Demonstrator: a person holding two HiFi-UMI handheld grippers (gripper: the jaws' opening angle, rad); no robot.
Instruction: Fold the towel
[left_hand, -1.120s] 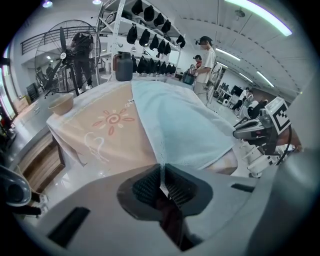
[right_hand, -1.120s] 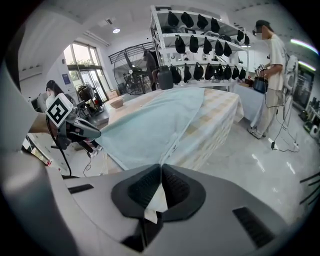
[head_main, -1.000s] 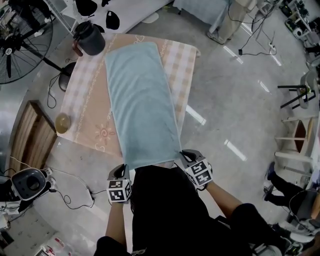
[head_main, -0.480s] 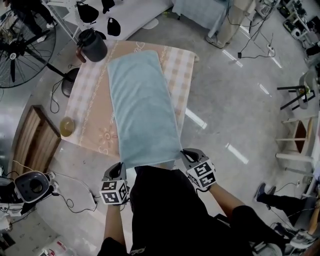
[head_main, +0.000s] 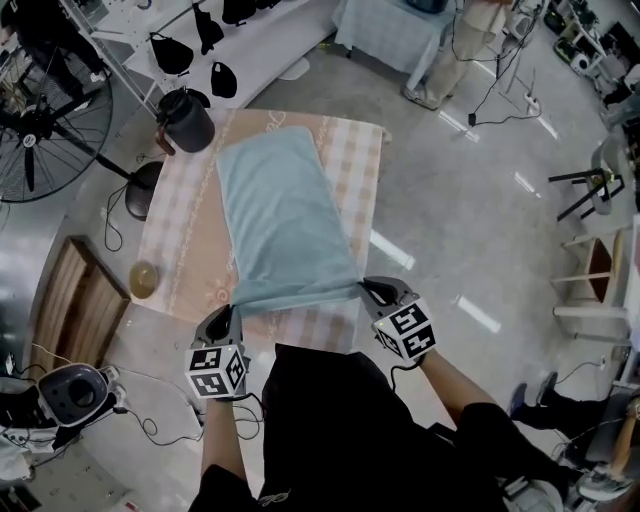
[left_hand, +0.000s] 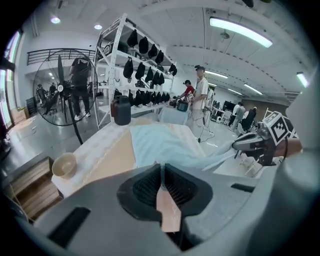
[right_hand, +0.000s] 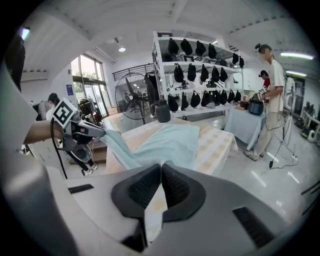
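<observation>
Pinching both near corners of the towel (head_main: 285, 215): left hand-held gripper (head_main: 233, 308) clenched on the left corner, right hand-held gripper (head_main: 366, 289) clenched on the right one, cloth pressed thin between each pair of jaws. Towel lies on the checked bench (head_main: 175, 215), near edge raised off it and sagging between the two. Long axis runs away from both hands, far short edge pointing up-left toward the dark jug (head_main: 188, 120). Both hands equally near. Fold probably means carrying the near edge along that axis to the far edge.
</observation>
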